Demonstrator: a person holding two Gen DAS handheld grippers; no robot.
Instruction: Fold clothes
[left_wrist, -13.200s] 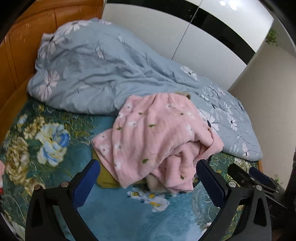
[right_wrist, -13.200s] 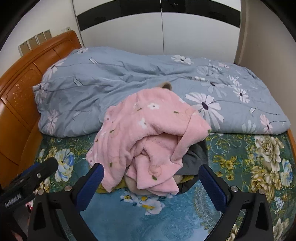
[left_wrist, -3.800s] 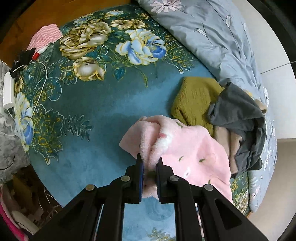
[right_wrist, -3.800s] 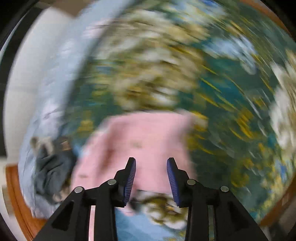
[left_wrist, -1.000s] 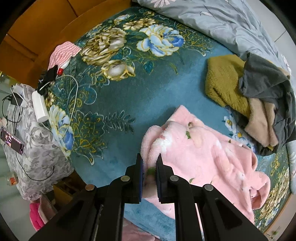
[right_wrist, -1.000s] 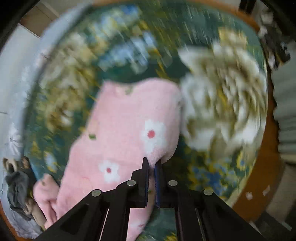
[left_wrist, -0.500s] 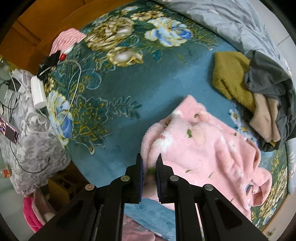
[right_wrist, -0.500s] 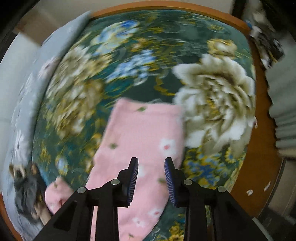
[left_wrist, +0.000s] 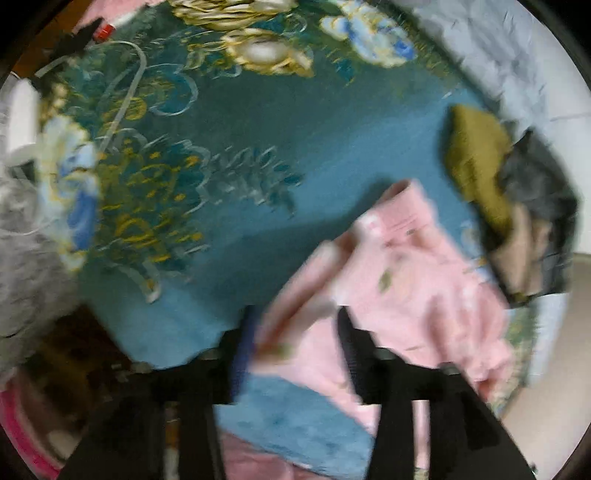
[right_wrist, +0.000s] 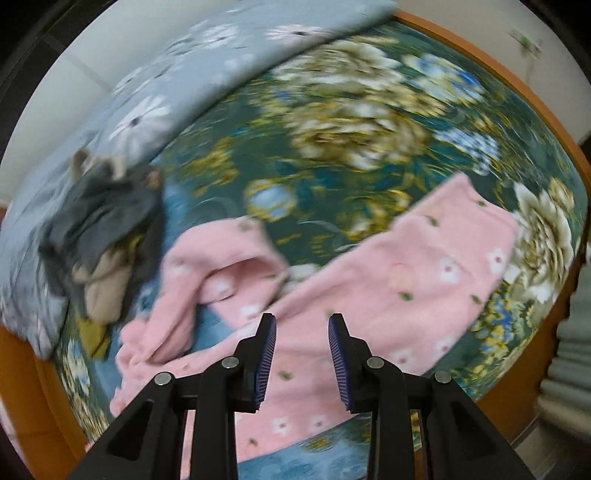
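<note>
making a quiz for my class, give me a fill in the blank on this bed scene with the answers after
1. The garment spread out on the bed under both grippers is coloured ____.
2. The right gripper has its jaws ____.
3. The dark grey garment lies on a pile next to the ____ floral quilt.
4. The pink garment is printed with small ____.

Answers: pink; open; grey-blue; flowers

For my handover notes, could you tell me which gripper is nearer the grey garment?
Hard to say: left gripper and right gripper each hover over the pink garment, the grey garment beyond.
</note>
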